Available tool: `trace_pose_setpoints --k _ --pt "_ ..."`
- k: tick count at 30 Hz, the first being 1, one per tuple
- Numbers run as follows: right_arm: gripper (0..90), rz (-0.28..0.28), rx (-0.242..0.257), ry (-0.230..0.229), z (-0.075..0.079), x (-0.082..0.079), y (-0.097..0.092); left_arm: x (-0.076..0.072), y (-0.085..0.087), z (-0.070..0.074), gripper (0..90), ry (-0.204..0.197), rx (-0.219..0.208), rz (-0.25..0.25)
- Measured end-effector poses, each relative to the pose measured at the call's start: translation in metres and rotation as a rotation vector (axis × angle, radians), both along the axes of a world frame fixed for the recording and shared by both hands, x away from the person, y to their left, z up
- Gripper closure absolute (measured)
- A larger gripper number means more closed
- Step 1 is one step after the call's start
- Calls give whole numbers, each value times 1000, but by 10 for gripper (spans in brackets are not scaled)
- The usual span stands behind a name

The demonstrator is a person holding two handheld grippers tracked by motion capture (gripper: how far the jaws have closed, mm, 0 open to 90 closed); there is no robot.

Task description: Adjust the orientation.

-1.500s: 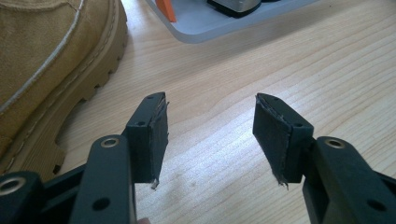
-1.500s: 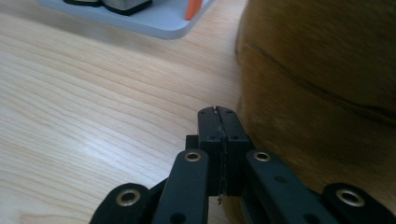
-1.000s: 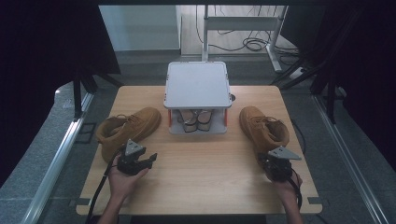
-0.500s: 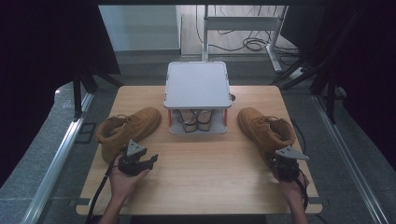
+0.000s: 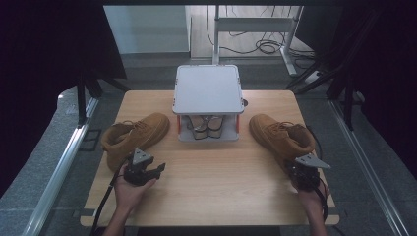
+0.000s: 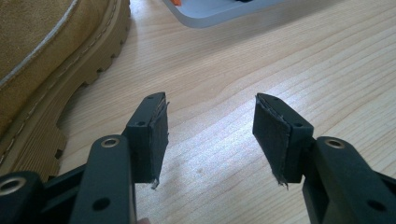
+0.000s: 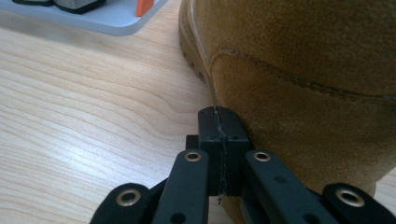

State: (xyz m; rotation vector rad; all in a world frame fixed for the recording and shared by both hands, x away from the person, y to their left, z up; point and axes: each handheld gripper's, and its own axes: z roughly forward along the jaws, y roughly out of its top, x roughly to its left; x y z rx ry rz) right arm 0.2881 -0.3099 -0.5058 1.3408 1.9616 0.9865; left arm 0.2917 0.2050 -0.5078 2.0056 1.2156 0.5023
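Two tan suede boots lie on the wooden table. The left boot (image 5: 135, 135) sits toe toward the middle, and its lugged sole (image 6: 70, 74) runs along the left of the left gripper view. My left gripper (image 5: 157, 170) rests low by that boot's heel. It is open (image 6: 210, 109), with bare wood between the pads. The right boot (image 5: 280, 137) lies right of centre. My right gripper (image 5: 298, 166) is shut with nothing in it, its tips (image 7: 218, 114) right at the boot's suede heel (image 7: 303, 74).
A grey flat-topped stand (image 5: 208, 91) with orange posts stands at the table's middle back, with dark items under its top. Its base shows in the gripper views (image 6: 219, 9) (image 7: 107, 18). A cable trails from each gripper toward the near table edge (image 5: 206, 223).
My right gripper has shifted a little to the right, behind the right boot's heel. The left gripper and both boots have stayed put.
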Motion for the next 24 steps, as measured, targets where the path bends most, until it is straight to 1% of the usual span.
trace_pose_setpoints --k 12,14,17,19,22,24 --pt "899 -26 -10 -10 0 0 -8 -1 2 -1 453 6 -1 2" --pt "898 -23 -4 -11 -1 0 -9 -1 1 -1 453 6 0 1" --pt "898 -22 -12 -12 -1 1 -7 -1 1 -1 452 6 2 2" --pt "898 -20 -5 -10 0 0 -7 -1 2 -1 452 6 2 2" --pt "898 -2 8 -17 2 -1 -6 -1 2 -1 452 5 1 4" --pt "898 10 5 -21 5 -2 -3 -1 2 -1 452 4 1 5"
